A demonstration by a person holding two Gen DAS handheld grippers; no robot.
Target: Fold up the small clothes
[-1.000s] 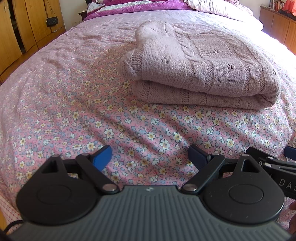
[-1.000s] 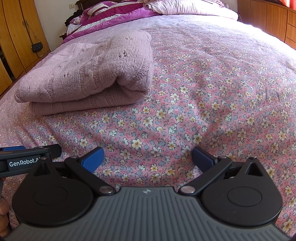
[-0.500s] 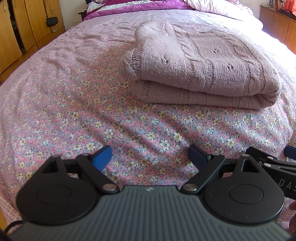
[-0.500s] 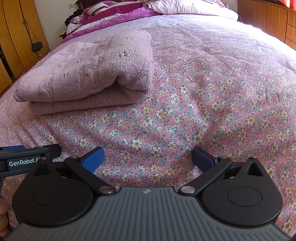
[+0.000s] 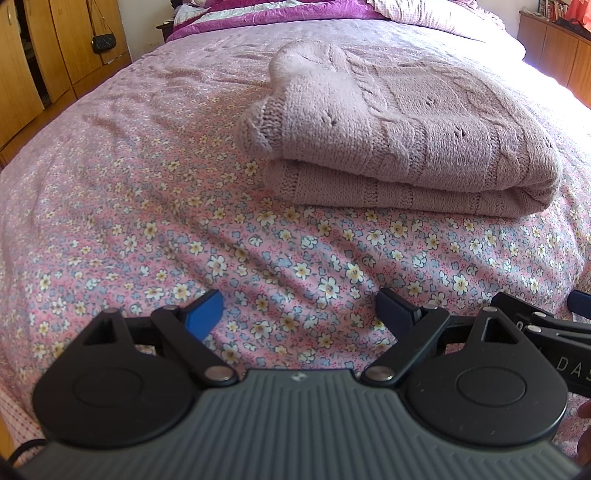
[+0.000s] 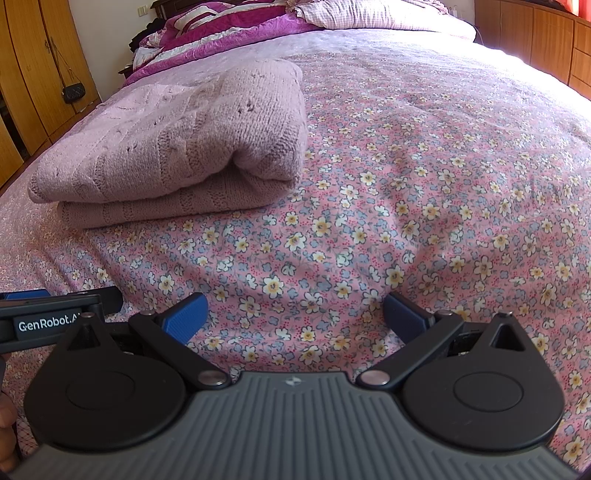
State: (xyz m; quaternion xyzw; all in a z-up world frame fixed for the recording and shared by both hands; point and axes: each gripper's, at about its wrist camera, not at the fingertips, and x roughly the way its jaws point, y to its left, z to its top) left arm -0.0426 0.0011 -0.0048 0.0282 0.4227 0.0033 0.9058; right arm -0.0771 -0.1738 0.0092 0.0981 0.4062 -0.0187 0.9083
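Both grippers are held low over the near part of the pink floral bedsheet (image 5: pixel 155 206), side by side, and neither one touches any cloth. The left gripper (image 5: pixel 301 314) has its blue fingers spread wide with nothing between them, and the right gripper (image 6: pixel 295 314) is the same, wide and empty. The task's thing, a mauve knitted sweater with small eyelet holes (image 5: pixel 402 140), lies further up the bed, well apart from both claws; it is seen from the right wrist too (image 6: pixel 173 147), on the left of that view. It is already folded into a thick flat packet with two layers visible at the near edge, the upper layer rounding over the lower one. I judge that the folding of this piece is finished, or nearly so, and the hands are now in a pause away from it. If something is left, it is only small tidying: the left corner of the upper layer sticks out a little beyond the lower one. The next move would call for a light pinch on that corner without dragging the whole packet, because loose knit stretches and slides easily. A purple quilt (image 6: pixel 229 33) lies at the head of the bed, and a wooden wardrobe (image 5: pixel 55 48) stands on the left.
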